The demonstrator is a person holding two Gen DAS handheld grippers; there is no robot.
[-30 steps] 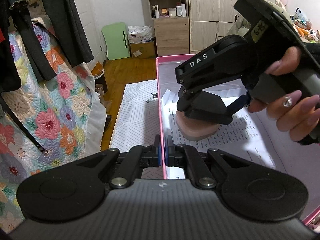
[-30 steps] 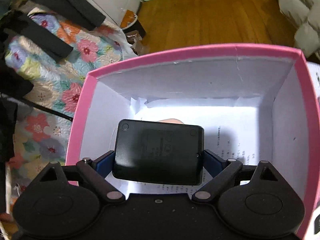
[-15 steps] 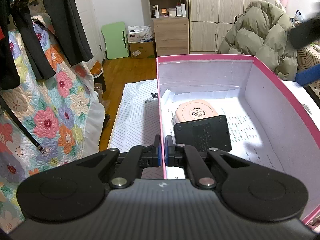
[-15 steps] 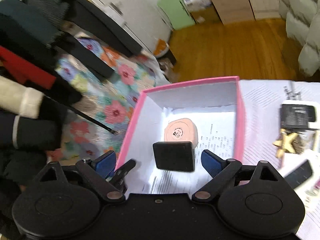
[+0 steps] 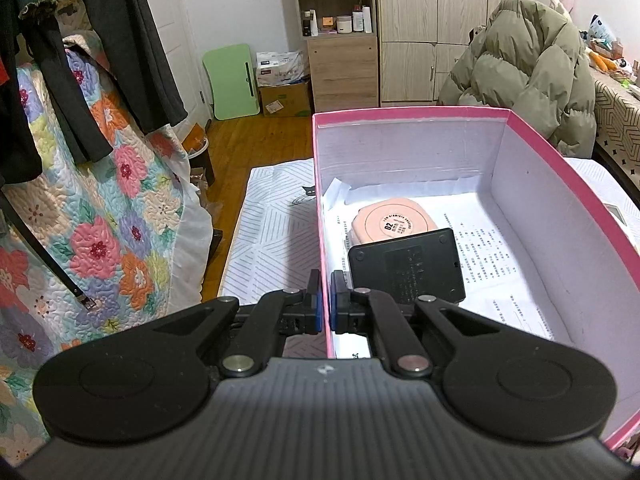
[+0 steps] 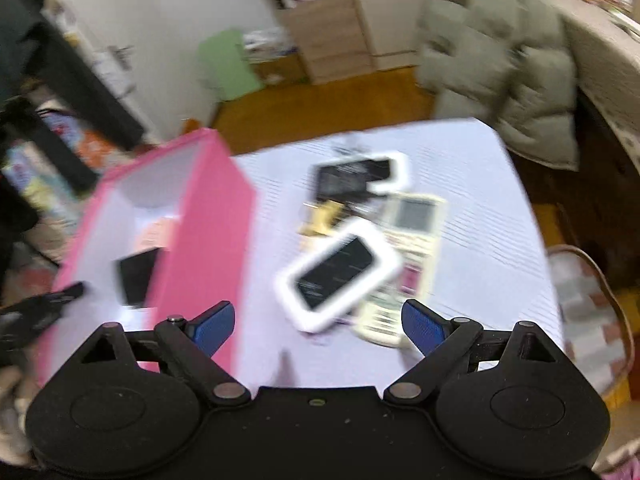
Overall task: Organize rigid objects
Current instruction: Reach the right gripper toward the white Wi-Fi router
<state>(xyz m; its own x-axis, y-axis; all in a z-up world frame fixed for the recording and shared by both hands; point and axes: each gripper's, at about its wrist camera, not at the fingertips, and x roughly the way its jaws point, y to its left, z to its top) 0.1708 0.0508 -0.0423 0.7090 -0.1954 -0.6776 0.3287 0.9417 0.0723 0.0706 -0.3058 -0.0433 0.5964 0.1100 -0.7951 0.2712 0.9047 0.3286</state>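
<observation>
My left gripper (image 5: 325, 307) is shut on the near left wall of the pink box (image 5: 560, 168). Inside the box lie a round peach case (image 5: 390, 225) and a flat black device (image 5: 406, 270) that leans on it. My right gripper (image 6: 318, 327) is open and empty above the table, right of the pink box (image 6: 208, 240). Just ahead of it lie a white-framed black device (image 6: 340, 276), a white remote control (image 6: 404, 248), another black and white device (image 6: 360, 174) and a small gold piece (image 6: 324, 218). The right wrist view is blurred.
The white striped tablecloth (image 6: 480, 208) covers the table. A green padded jacket (image 5: 520, 68) hangs behind the box. A floral quilt (image 5: 100, 220) and dark clothes hang at the left. A woven basket (image 6: 592, 312) stands right of the table.
My right gripper let go of the black device inside the box, rose out of it and swung right over the loose items on the table. My left gripper kept its hold on the box wall.
</observation>
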